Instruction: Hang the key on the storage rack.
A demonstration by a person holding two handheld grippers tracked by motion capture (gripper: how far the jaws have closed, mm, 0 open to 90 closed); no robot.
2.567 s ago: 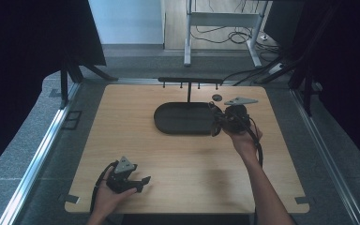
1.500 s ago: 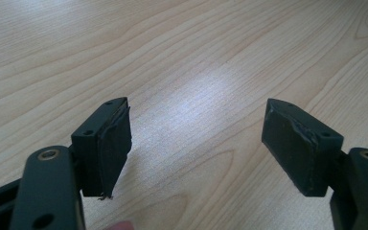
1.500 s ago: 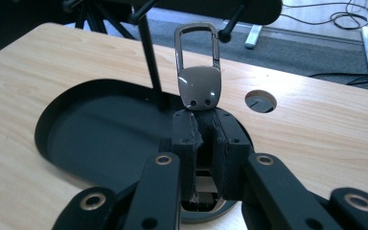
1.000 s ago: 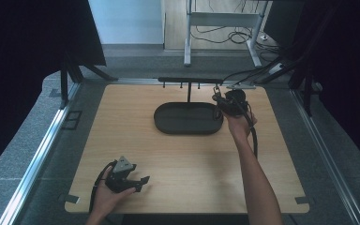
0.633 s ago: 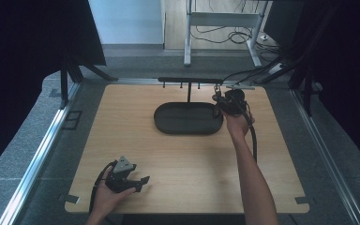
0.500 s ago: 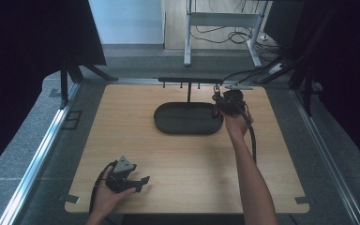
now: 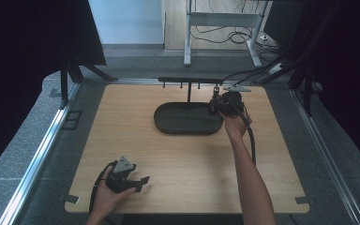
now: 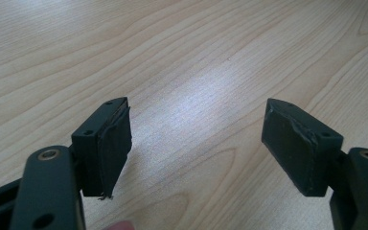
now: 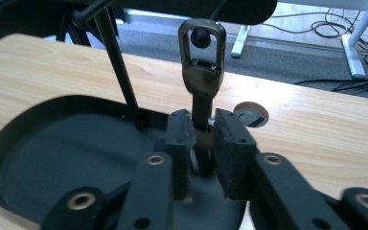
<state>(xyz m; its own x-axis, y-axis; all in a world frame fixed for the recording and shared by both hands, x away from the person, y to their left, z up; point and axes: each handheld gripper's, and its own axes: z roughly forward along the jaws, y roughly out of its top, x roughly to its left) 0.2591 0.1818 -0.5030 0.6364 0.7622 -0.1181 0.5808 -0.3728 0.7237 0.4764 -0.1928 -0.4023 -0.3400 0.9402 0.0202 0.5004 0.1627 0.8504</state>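
The right tool has moved from over the tray's right end up to the rack's far right, its jaws clamped on a metal utensil handle whose loop now sits around a rack peg. Judging by that, hanging is nearly done; release comes next. The left tool stays wide open and empty, low over the worktop, well apart from the dark tray

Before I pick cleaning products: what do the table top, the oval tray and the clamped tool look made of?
Table top: pale wood or wood-look laminate, grain lines, soft sheen. Oval tray: matte black, likely plastic. Tool: dull brownish metal, with an open loop handle.
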